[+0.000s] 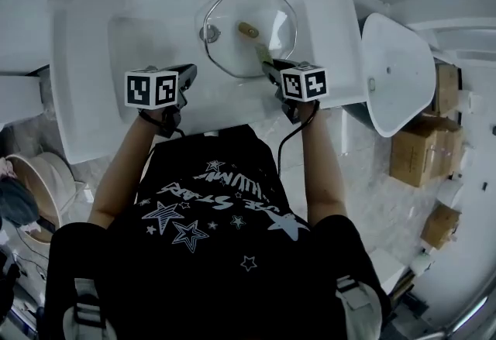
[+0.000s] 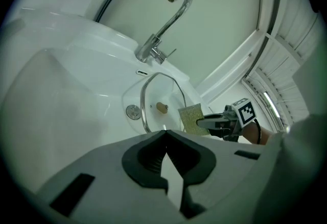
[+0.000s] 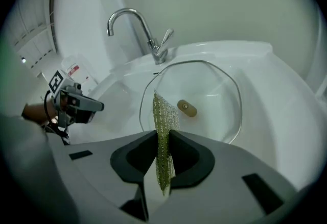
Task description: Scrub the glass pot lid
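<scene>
Scrubbing looks about to start.

- Glass pot lid (image 1: 232, 48) sits in the sink (image 1: 85, 98) basin under the faucet (image 2: 168, 24), knob (image 3: 187, 108) facing up.
- Right tongs (image 3: 162, 141) pinch a green mesh scouring pad (image 3: 162, 113) above the lid's near rim. Contact with the glass: cannot tell.
- Left tongs (image 2: 166, 139) are pressed together at the tips, nothing between them, well left of the lid.

Next move, as I judge it: lay the pad flat on the glass and steady the rim with the left tongs so the lid doesn't slide.

The right gripper view shows the pad edge-on. The left gripper view shows its broad face, plus the drain (image 2: 133, 112) beside the lid.
</scene>
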Tool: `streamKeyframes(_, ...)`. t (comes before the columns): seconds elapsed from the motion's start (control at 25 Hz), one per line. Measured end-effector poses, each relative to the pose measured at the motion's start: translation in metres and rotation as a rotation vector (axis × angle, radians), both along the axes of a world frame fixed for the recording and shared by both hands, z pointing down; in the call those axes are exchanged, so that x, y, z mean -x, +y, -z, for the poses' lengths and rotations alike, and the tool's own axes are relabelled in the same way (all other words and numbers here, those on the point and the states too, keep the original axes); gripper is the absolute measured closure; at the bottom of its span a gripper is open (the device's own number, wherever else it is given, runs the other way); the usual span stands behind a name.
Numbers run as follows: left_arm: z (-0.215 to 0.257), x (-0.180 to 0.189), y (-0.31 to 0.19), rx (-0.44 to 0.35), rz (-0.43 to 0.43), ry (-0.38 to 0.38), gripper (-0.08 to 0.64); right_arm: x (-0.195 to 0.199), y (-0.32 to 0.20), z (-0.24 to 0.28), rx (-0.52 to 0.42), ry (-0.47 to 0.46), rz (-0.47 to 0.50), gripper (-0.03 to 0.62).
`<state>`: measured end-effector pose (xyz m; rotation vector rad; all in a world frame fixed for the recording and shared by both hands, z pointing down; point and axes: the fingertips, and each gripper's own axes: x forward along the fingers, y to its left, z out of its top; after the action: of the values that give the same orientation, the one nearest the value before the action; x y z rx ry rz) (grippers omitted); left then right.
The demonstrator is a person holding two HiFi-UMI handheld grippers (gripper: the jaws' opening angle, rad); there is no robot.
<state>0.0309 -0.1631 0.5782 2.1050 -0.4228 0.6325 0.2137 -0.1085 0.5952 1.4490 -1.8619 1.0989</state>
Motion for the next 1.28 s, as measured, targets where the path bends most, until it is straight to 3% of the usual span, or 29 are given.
streamKeyframes(0.2,-0.008,-0.02,0.006,0.008,-0.118,0.01,0.552,0.004,0.009,0.015,-0.075,-0.058,-0.129,0.525)
streamKeyframes(0.52,0.003,-0.024,0.02,-0.059,-0.186,-0.015,0.552,0.01,0.017,0.03,-0.16,-0.018,-0.166,0.525)
streamKeyframes(0.92,0.041,-0.004,0.057,-0.112,-0.176,0.025,0.552,0.04,0.057,0.075,-0.298,-0.038,-0.229,0.526)
streamKeyframes(1.28,0.075,0.021,0.093,-0.182,-0.154,0.075,0.552,0.083,0.084,0.108,-0.397,-0.02,-0.17,0.526)
